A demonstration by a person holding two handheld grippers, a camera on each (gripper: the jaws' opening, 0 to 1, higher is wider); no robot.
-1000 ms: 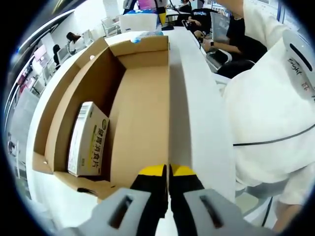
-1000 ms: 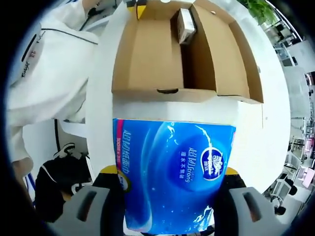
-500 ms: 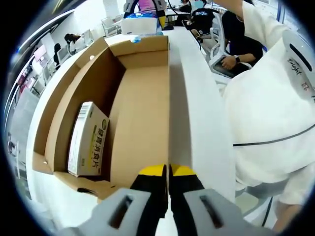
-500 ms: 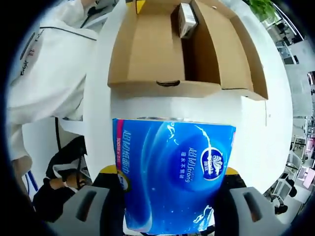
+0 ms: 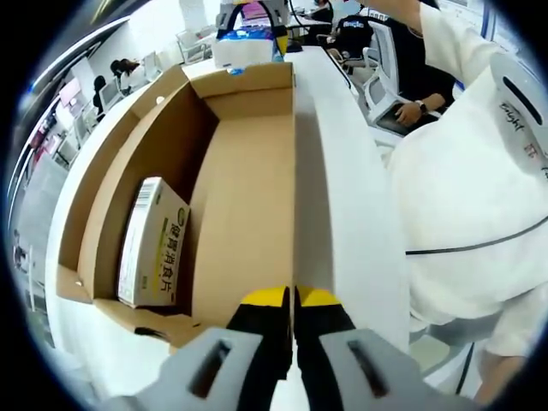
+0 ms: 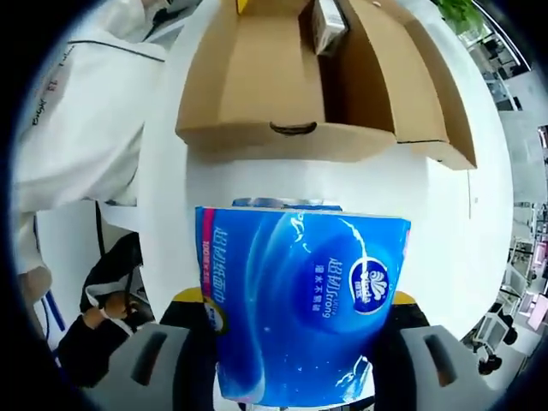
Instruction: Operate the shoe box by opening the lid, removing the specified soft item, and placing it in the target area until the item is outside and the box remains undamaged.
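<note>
Right tool [image 6: 295, 342]: its two jaws are clamping the blue tissue pack [image 6: 300, 304] from both sides, holding it up in front of the camera.
Tissue pack: it is sitting outside the cardboard box [image 6: 282, 86], on the near side of the box's end wall in the right gripper view, above the white tabletop [image 6: 445, 231]; whether it is touching the tabletop cannot be told.
Left tool [image 5: 294, 304]: its yellow-tipped jaws are standing pressed together, pinching the upright edge of the box's side wall at the near corner.
Cardboard box: it is standing open on the tabletop, brown inside, with its walls looking whole.
Small carton [image 5: 152, 244]: a white and green carton is lying inside the box against the left wall in the left gripper view; it is also showing at the far end of the box in the right gripper view [image 6: 328, 21].
Person: a white sleeve [image 5: 479, 197] is reaching along the right side of the tabletop.
Far background: people are sitting at desks.
</note>
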